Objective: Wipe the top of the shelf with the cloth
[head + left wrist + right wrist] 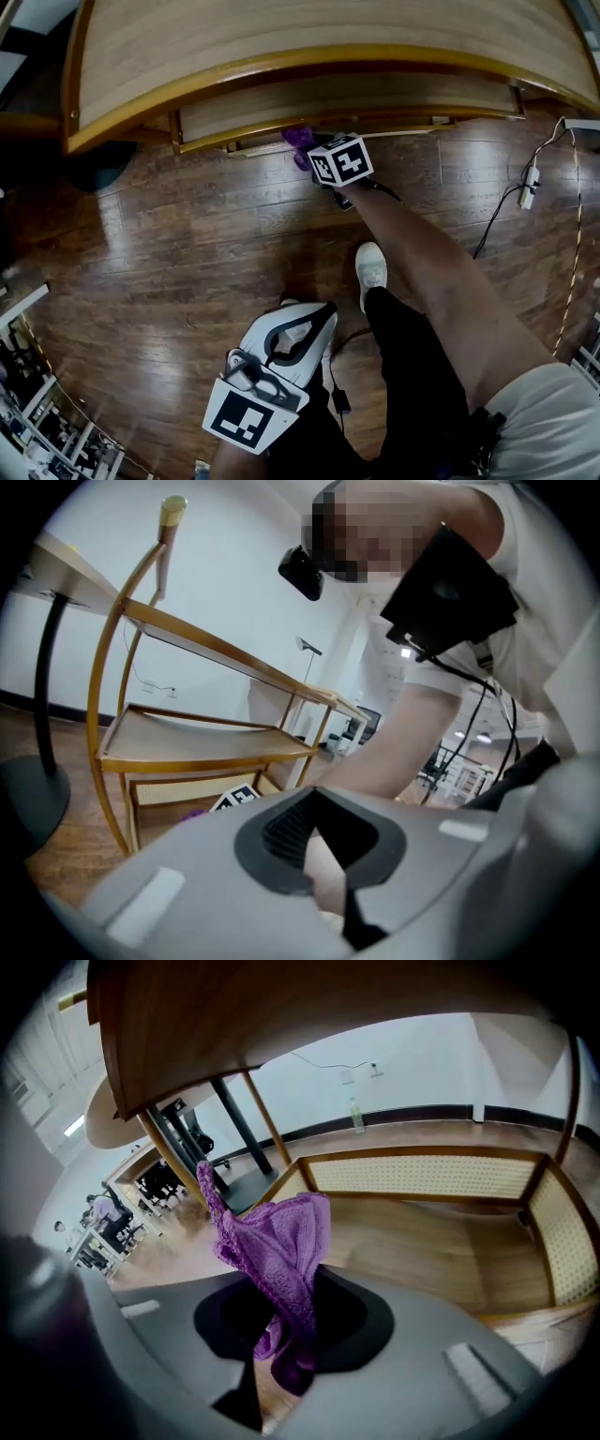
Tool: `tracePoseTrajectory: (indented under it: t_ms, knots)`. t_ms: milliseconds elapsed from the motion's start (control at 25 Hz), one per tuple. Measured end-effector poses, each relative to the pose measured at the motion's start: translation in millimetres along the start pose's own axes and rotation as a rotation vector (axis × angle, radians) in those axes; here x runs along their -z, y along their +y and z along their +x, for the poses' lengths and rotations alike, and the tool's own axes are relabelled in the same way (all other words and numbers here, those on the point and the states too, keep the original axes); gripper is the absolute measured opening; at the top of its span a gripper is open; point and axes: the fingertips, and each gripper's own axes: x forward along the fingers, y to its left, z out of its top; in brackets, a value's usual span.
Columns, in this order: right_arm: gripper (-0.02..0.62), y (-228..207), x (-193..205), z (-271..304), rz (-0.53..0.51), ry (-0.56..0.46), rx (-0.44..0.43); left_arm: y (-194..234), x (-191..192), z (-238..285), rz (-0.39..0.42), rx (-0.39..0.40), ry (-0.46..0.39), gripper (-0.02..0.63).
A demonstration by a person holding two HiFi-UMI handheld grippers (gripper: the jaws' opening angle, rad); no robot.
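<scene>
The cloth is in hand but wiping has not begun. The right gripper [292, 1340] has its jaws clamped on the purple cloth [279, 1241], low beside the wooden shelf's [300, 37] bottom tier. The left gripper [330, 883] hangs closed and empty. Next, the cloth must be raised onto the top board.

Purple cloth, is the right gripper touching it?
Touching. In the right gripper view, the right gripper pinches the purple cloth between its jaws.
</scene>
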Motion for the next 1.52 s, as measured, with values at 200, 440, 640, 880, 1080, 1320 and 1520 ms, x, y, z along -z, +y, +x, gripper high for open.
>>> tracePoseTrajectory:
  t_ms: [200, 440, 640, 880, 1080, 1320, 1520]
  knots:
    - [0.100, -90.9, 26.3, -64.2, 0.065, -0.010, 0.126, -14.8, -5.2, 32.6, 0.015, 0.068, 0.034, 0.018]
    - [0.100, -205.9, 69.5, -141.1, 0.136, 0.011, 0.302, -28.0, -13.3, 66.2, 0.025, 0.130, 0.057, 0.018]
    - [0.100, -302.4, 107.9, -210.8, 0.181, 0.080, 0.511, -35.1, -7.8, 84.3, 0.043, 0.162, 0.079, 0.018]
    - [0.100, -332.8, 122.1, -244.0, 0.199, 0.096, 0.596, -32.1, -14.9, 94.0, 0.055, 0.147, 0.061, 0.018]
    - [0.100, -226.9, 91.7, -188.5, 0.111, -0.013, 0.388, -23.2, -31.2, 85.0, 0.054, 0.102, 0.000, 0.018]
    - [0.100, -11.2, 91.7, -58.6, -0.114, 0.094, 0.000, -0.2, -30.3, 37.3, 0.040, 0.022, -0.021, 0.018]
    - [0.100, 95.5, 92.8, 38.9, -0.206, 0.238, -0.150, 19.3, -6.5, -13.5, 0.038, -0.055, -0.002, 0.018]
